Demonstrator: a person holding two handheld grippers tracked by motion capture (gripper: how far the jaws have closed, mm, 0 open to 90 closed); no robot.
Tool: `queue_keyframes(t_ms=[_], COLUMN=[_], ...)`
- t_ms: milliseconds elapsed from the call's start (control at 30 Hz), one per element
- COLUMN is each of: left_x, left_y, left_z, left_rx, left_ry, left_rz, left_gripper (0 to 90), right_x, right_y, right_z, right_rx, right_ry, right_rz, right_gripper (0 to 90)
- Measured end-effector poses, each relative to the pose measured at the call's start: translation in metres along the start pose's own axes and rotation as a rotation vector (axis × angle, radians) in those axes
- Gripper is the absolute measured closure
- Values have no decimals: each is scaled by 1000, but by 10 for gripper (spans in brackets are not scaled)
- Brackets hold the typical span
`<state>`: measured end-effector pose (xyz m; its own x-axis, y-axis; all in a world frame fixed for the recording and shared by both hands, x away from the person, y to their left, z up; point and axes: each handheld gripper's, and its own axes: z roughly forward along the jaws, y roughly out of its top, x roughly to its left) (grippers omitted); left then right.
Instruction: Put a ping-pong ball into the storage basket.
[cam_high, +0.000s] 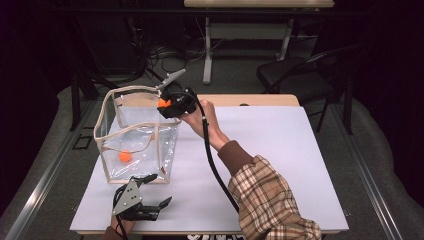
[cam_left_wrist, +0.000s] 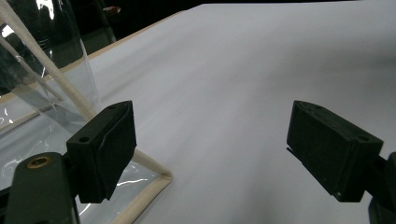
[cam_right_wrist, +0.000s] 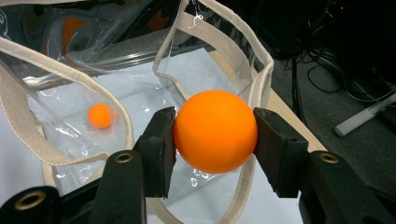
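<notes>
Over bag (cam_high: 136, 131): 1 ball (cam_right_wrist: 215, 131) in right gripper (cam_right_wrist: 214, 144) | inside: 1 ball (cam_high: 124, 156)

Right gripper (cam_right_wrist: 215, 133) clamped, left gripper (cam_left_wrist: 212, 154) (low) agape

Glossy clear plastic bag (cam_high: 137, 135) with woven cloth trim; smooth matt orange ball (cam_right_wrist: 215, 131); matt white table (cam_high: 280, 150)

Orange ball (cam_right_wrist: 215, 131), clear cream-trimmed bag (cam_right_wrist: 28, 105), plaid sleeve (cam_high: 270, 200)
</notes>
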<state>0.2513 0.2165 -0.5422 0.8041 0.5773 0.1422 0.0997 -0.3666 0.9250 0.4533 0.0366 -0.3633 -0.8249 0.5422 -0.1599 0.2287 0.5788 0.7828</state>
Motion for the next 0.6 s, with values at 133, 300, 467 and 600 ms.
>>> queue_keyframes(t_ms=[133, 300, 467, 600], left_x=[0, 0, 0, 0], left_y=[0, 0, 0, 0], left_z=[0, 0, 0, 0], left_rx=[-1, 1, 0, -2], left_ry=[0, 0, 0, -2], left_rz=[1, 1, 1, 0], left_gripper=[158, 158, 158, 158], right_x=[0, -2, -2, -2], right_y=[0, -1, -1, -1], right_z=[0, 7, 10, 13], right_rx=[0, 6, 13, 12], right_ry=[0, 3, 4, 8], right_rz=[0, 13, 13, 20], right_gripper=[506, 505, 505, 505])
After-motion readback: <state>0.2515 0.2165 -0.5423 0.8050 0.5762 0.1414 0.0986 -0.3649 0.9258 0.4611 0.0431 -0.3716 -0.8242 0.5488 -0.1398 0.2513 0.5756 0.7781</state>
